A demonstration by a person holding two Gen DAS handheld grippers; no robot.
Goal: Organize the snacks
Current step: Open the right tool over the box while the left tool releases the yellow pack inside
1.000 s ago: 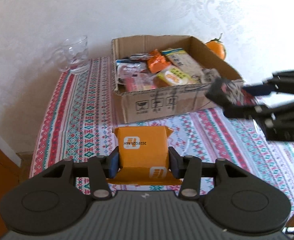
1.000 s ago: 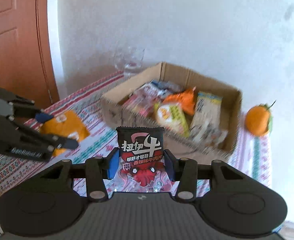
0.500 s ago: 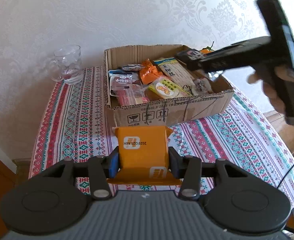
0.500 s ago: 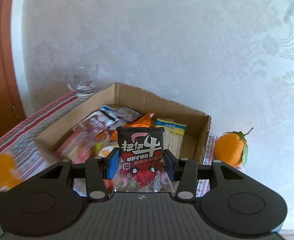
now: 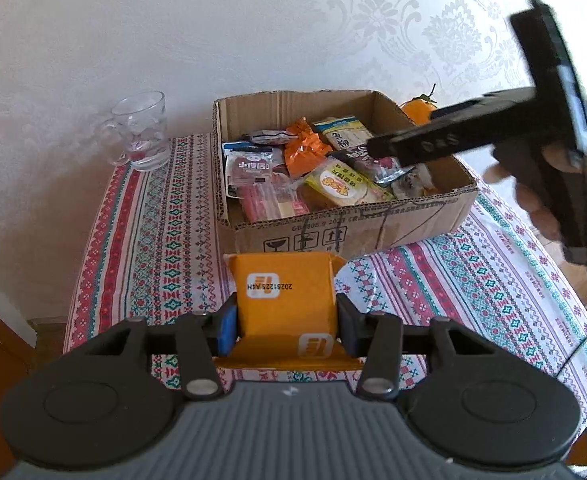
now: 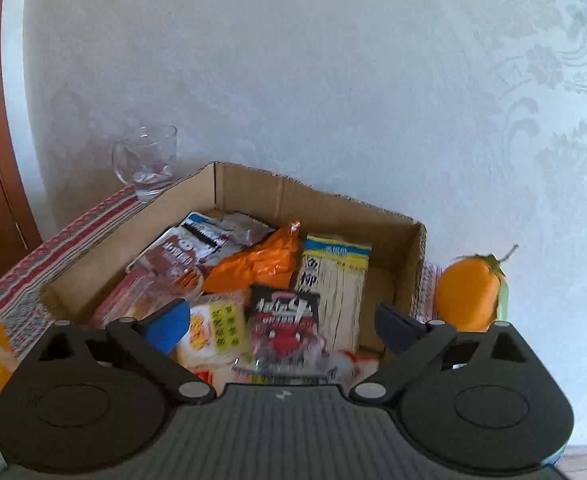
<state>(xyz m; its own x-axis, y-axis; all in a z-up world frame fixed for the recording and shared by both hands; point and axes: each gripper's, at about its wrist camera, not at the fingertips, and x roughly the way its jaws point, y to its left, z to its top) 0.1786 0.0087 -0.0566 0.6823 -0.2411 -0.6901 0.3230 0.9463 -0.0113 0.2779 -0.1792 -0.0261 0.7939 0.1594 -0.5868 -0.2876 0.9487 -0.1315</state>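
Over the box point(image 6: 389, 216), right jaws just sprang apart, freeing the black packet point(image 6: 285, 316); left jaws clamp the orange pack point(image 5: 285, 300)

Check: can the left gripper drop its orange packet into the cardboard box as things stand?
Probably yes, on the near-left side. The cardboard box is open-topped just ahead of the orange packet; the right gripper hangs open over the box's right half only.

Matt cardboard box point(image 5: 373, 228), glossy foil packets point(image 5: 305, 148), clear glass mug point(image 5: 143, 136).

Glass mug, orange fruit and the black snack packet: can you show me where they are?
Glass mug point(image 5: 143, 136): left wrist view, on its clear side wall.
Orange fruit point(image 6: 467, 294): right wrist view, on its peel.
Black snack packet point(image 6: 285, 316): right wrist view, on its printed front.
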